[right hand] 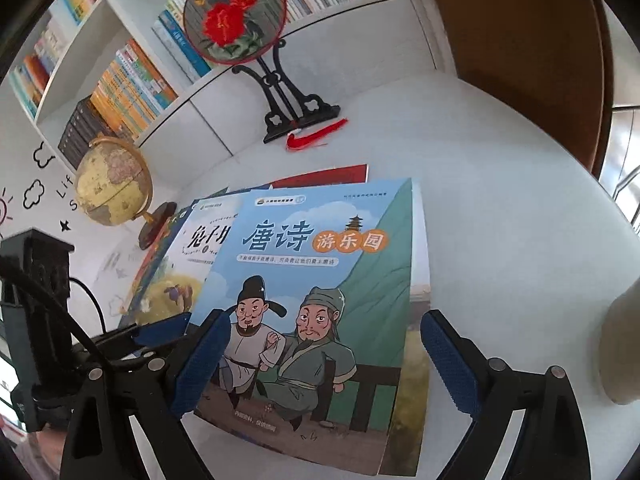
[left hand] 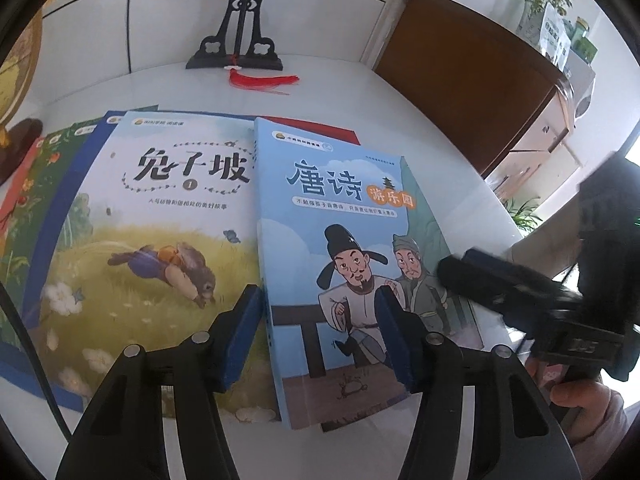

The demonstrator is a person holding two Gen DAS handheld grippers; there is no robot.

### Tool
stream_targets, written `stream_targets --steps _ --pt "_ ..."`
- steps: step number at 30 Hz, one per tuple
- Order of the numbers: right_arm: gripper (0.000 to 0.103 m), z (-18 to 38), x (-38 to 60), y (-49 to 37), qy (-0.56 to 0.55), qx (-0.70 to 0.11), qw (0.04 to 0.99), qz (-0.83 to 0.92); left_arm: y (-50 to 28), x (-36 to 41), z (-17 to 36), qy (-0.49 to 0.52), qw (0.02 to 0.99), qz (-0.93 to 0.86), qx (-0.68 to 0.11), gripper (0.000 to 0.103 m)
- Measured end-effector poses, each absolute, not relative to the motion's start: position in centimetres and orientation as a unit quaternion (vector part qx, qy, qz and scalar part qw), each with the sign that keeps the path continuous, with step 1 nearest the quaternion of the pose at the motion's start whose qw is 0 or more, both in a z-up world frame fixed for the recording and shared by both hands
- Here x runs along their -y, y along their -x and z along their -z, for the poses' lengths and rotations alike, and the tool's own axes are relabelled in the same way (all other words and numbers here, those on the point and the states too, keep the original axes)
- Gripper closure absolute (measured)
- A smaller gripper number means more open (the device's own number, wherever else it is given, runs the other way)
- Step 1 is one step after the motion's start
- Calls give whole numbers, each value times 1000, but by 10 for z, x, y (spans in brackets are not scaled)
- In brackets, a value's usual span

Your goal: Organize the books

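On matte white table (left hand: 360, 92): glossy flat rectangular blue book (left hand: 340, 216), fanned.

Bright daylight, fisheye-warped, softly blurred edges

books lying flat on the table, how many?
6 visible, maybe more hidden: blue Tang-poetry book on top, rabbit book left, red one beneath, then blue-edged, green, orange fanned left.

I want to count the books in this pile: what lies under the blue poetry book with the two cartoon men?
Under the blue poetry book a red cover's corner shows, and the rabbit book reaches beneath its left edge. Anything else below is covered.
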State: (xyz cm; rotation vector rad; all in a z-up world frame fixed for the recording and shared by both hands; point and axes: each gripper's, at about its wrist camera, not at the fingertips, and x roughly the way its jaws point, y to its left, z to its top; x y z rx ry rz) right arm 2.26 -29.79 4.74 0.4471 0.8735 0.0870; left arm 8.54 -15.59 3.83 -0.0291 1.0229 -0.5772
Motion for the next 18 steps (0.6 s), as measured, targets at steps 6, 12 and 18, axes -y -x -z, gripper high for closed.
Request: stream_targets --steps 6,12,18 --pt "2 -33 301 -33 -250 -431 865 -60 -91 151 -38 14 834 273 -480 48" --pt "1 -33 284 -43 -277 -429 852 -113 -89 111 -44 26 842 228 -489 48" --pt "3 -35 238 -53 -279 -426 835 -209 -95 55 -47 68 852 182 -487 45"
